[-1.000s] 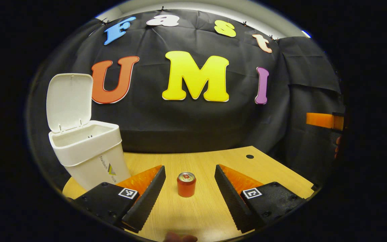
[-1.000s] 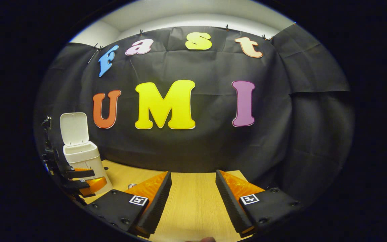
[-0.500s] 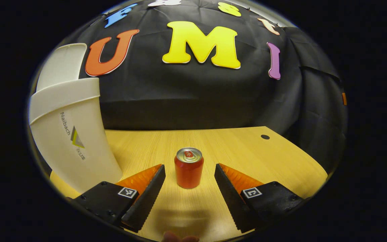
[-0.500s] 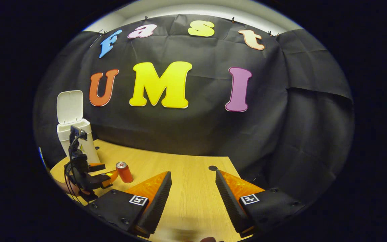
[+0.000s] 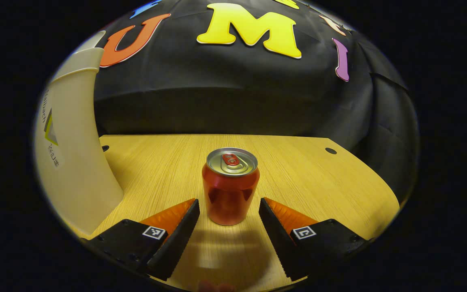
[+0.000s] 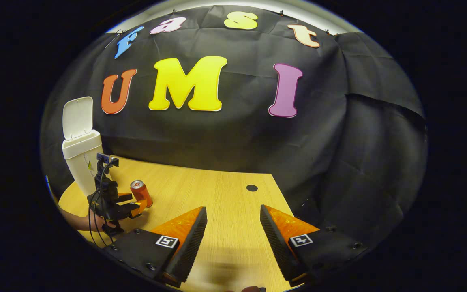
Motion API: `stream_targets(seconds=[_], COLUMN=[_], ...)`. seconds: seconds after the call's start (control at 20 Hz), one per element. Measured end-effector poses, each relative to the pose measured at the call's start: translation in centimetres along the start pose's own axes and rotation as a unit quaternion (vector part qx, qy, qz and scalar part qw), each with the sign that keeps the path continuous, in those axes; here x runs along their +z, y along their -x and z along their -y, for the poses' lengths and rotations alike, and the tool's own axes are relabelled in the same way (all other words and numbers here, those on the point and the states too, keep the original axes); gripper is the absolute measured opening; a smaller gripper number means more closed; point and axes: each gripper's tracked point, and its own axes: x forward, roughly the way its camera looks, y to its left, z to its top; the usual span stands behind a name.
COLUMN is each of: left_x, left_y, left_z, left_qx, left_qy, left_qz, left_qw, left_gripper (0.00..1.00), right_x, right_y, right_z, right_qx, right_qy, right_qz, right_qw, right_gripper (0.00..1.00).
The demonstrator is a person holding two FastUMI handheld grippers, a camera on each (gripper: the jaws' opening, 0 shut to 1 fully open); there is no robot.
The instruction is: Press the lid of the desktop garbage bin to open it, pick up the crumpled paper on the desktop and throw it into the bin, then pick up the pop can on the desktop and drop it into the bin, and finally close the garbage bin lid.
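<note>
A red pop can point(image 5: 230, 186) stands upright on the wooden desk point(image 5: 310, 178). My left gripper point(image 5: 228, 211) is open, low over the desk, its fingertips just short of the can on either side. The white garbage bin point(image 5: 69, 150) stands close on the left; in the right gripper view the bin point(image 6: 80, 158) has its lid point(image 6: 77, 117) raised. There I also see the left gripper point(image 6: 126, 205) at the can point(image 6: 140, 192), held by a hand. My right gripper point(image 6: 231, 227) hangs open above bare desk with nothing between its fingers.
The desk has a round cable hole point(image 5: 330, 151) at the far right point(image 6: 252, 187). The black cloth wall stands right behind the desk. Bare wood lies between the can and the right gripper.
My left gripper came down and forward, so the can now sits larger between its open fingers. The bin slid to the left edge. The right gripper view tilted further down towards the desk.
</note>
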Motion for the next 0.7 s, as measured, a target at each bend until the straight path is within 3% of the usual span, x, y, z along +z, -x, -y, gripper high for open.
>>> stream_targets(seconds=[0.7], left_x=[0.0], left_y=[-2.7], left_z=[-0.4], left_qx=[-0.006], left_qy=[-0.017], left_qz=[-0.006], left_qw=[1.0], left_gripper=[0.96], right_x=[-0.6], right_y=[-0.8], right_z=[-2.1], right_qx=[0.013], right_qy=[0.011], right_qz=[-0.021], right_qw=[1.0], right_gripper=[0.84])
